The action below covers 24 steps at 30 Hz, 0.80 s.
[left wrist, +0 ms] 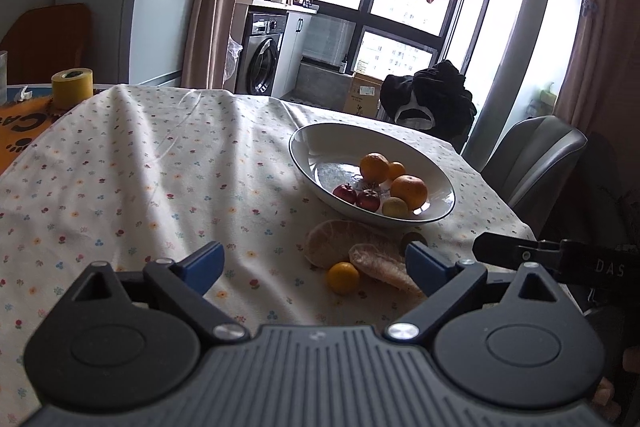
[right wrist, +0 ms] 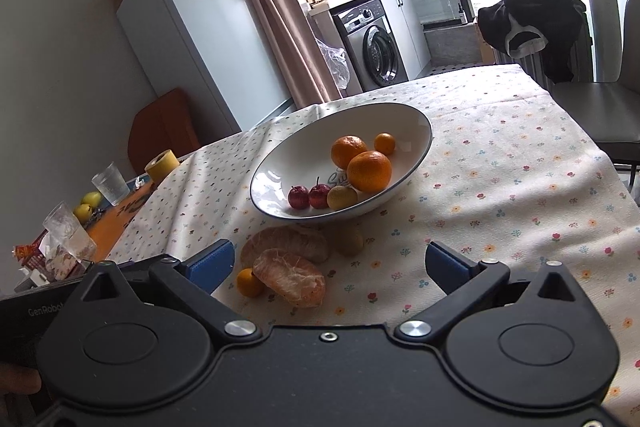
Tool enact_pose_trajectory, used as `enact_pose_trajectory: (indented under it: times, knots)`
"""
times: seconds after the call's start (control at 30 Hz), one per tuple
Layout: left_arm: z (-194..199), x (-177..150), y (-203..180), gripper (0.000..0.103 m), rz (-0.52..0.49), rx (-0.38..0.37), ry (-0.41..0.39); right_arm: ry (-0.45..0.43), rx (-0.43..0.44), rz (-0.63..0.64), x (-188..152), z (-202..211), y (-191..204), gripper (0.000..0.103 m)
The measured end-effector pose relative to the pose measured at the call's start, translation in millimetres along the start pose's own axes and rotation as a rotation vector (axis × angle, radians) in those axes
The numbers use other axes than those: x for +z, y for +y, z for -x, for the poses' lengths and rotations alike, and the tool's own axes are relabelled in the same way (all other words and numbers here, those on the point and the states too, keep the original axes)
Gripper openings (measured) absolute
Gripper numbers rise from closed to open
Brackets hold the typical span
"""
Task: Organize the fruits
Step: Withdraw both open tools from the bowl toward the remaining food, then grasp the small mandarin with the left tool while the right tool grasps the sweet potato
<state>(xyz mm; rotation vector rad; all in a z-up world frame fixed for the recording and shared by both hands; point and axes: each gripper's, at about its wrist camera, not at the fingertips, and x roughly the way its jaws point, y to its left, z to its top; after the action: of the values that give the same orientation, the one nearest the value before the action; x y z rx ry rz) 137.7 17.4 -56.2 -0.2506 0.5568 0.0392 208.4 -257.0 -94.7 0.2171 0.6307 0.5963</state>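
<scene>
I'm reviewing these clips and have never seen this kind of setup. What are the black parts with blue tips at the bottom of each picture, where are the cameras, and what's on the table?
No robot here: a person holds a hand tool in each hand, each with a two-fingered claw and a wide-angle camera looking forward along its fingers. One picture comes from the left claw, the other from the right claw. Both are open and hold nothing. On the flowered tablecloth stands a white bowl holding oranges, two small red fruits and a yellowish one. In front of it, loose on the cloth, lie two peeled citrus pieces, a small orange fruit and a brownish fruit.
</scene>
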Motion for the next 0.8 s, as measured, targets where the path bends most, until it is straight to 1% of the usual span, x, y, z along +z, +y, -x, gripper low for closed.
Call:
enact_pose_trajectory:
  times: [0.07,0.2,0.23,0.3,0.33,0.4,0.63,0.8]
  knots:
    - [-3,-2,1,0.090,0.000,-0.005,0.011,0.003,0.007,0.008,-1,-1,2,0.103]
    - [-10,-5,1,0.076,-0.001,-0.011,0.039,0.010,0.020,0.031,-3,-4,5,0.100]
    - [-13,-6,0,0.072,-0.002,-0.014,0.047,0.013,0.019,0.034,-4,-5,6,0.099]
    - [-17,-7,0,0.066,0.002,-0.022,0.061,0.029,0.019,0.033,-4,-9,6,0.090]
    - [-19,-8,1,0.063,0.005,-0.027,0.068,0.036,0.023,0.032,-5,-10,6,0.088]
    - [-23,-8,0,0.059,0.005,-0.032,0.077,0.049,0.022,0.043,-7,-14,8,0.083]
    - [-33,-9,-1,0.044,0.003,-0.054,0.092,0.091,0.024,0.072,-11,-29,10,0.077]
    - [-43,-9,-2,0.037,0.019,-0.072,0.108,0.117,0.031,0.083,-12,-36,9,0.069]
